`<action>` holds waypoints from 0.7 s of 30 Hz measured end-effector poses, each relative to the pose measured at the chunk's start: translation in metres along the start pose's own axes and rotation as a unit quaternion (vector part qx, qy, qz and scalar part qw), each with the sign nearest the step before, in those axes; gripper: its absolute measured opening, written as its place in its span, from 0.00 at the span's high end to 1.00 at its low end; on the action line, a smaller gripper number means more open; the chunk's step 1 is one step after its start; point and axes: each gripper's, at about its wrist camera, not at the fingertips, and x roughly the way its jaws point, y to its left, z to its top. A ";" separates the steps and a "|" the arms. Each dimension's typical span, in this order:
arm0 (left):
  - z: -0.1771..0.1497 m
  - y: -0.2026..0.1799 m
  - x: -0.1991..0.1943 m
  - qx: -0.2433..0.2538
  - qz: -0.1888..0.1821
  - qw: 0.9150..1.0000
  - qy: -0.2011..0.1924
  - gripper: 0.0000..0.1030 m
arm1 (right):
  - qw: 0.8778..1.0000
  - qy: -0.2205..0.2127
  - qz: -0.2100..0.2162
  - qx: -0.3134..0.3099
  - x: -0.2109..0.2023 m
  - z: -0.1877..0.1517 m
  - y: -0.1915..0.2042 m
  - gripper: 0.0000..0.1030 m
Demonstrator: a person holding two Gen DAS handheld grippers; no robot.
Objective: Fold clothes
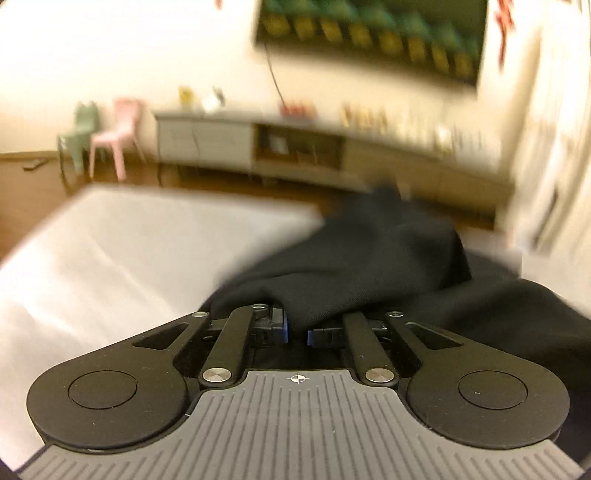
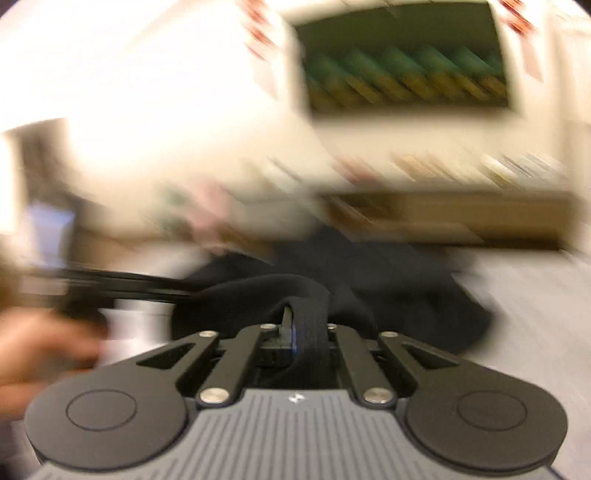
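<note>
Now dark garment (image 1: 369, 266) between tools

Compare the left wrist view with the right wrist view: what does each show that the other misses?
Left wrist only: a pink chair beside a green chair, and a long sideboard by the wall. The left gripper is shut on the dark garment.

Right wrist only: a blurred hand at the left edge with a dark bar above it, and the right gripper shut on a band of the same cloth.

Both: the garment, the white bed and the wall screen.
</note>
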 end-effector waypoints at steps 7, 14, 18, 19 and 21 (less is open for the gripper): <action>-0.031 0.066 0.023 -0.060 0.024 0.994 0.092 0.90 | 0.980 0.189 -0.051 -0.037 0.059 -0.070 0.000 0.86; -0.053 0.081 0.016 -0.105 -0.042 0.987 0.118 0.30 | 0.996 0.061 -0.064 -0.010 0.024 -0.026 -0.023 0.17; -0.065 0.083 0.017 -0.122 -0.067 0.980 0.145 0.24 | 0.977 0.104 -0.153 -0.104 0.080 -0.016 -0.027 0.14; -0.068 0.084 0.018 -0.124 -0.071 0.978 0.152 0.24 | 0.972 0.128 -0.142 -0.139 0.102 -0.016 -0.022 0.13; -0.072 0.085 0.020 -0.125 -0.074 0.977 0.157 0.24 | 0.956 0.172 -0.104 -0.214 0.152 -0.019 -0.006 0.12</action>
